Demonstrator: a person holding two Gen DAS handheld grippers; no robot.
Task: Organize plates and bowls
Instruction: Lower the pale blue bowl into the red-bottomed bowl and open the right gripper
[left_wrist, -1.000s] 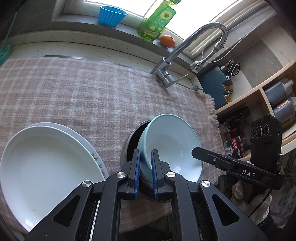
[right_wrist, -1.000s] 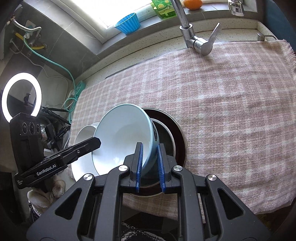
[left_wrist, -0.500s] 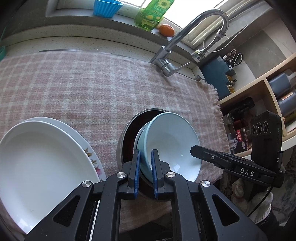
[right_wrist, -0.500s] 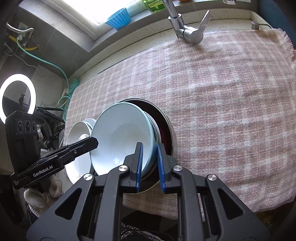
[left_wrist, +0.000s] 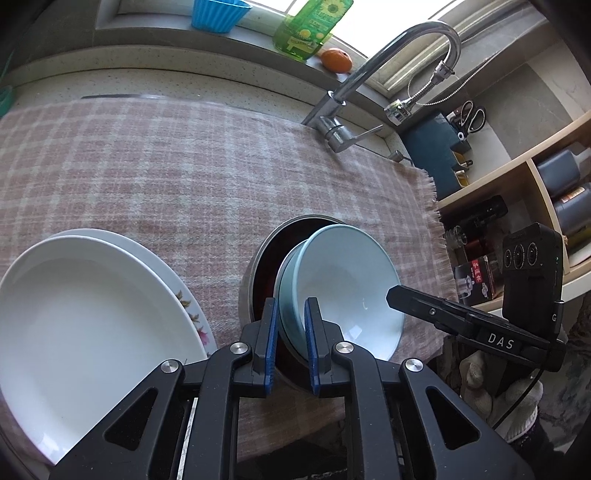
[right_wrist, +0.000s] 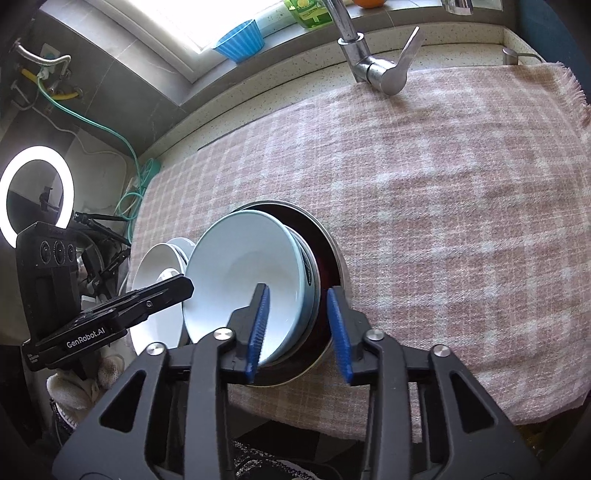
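Observation:
A light blue bowl (left_wrist: 343, 288) sits nested in a metal bowl with a dark inside (left_wrist: 269, 251) near the cloth's front edge. My left gripper (left_wrist: 290, 332) has opened a little, its jaws still straddling the blue bowl's left rim with a small gap. My right gripper (right_wrist: 297, 325) is open, its jaws standing either side of the bowls' right rim; the blue bowl (right_wrist: 243, 280) and metal bowl (right_wrist: 325, 258) show there too. White plates (left_wrist: 85, 317) are stacked to the left, also in the right wrist view (right_wrist: 155, 280).
A pink checked cloth (left_wrist: 166, 166) covers the counter. A faucet (left_wrist: 369, 77) stands at the back, with a green soap bottle (left_wrist: 306, 29), an orange (left_wrist: 335, 60) and a blue cup (left_wrist: 218, 14) on the sill. Shelves (left_wrist: 517, 173) with jars are at right.
The blue bowl came down into the metal bowl. My right gripper opened and let go of its rim. My left gripper's jaws parted slightly.

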